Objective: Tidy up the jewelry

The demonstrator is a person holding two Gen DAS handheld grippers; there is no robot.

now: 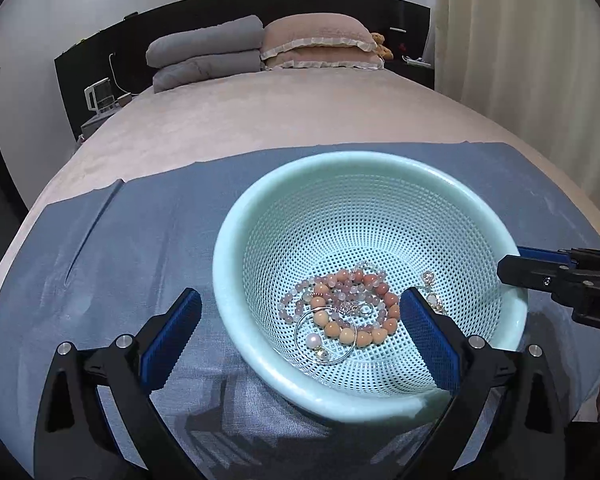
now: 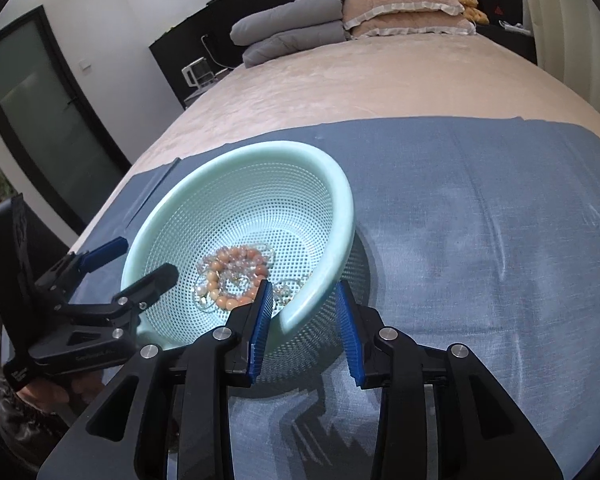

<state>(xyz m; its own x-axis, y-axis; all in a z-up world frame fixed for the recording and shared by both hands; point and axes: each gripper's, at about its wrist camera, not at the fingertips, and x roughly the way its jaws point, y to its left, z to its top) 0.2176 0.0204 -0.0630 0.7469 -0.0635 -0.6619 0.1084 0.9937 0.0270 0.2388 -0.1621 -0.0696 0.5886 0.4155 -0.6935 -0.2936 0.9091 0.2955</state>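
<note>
A tangle of bead bracelets (image 1: pixel 342 304) and a thin bangle (image 1: pixel 325 336) lies at the bottom of a mint colander (image 1: pixel 260 208), which we see resting on a blue cloth (image 1: pixel 120 260) spread over a bed (image 1: pixel 260 112). Our left gripper (image 1: pixel 300 312) gapes wide across the near rim; our right gripper (image 2: pixel 305 310) straddles the rim, jaws parted, whether pressing we cannot tell.

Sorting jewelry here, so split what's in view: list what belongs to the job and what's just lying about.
Job:
- mint basket
- bead bracelets
- wire bangle with pearl
- left gripper
- right gripper

Lying about:
- grey folded quilt
- pink pillows
- blue cloth
</note>
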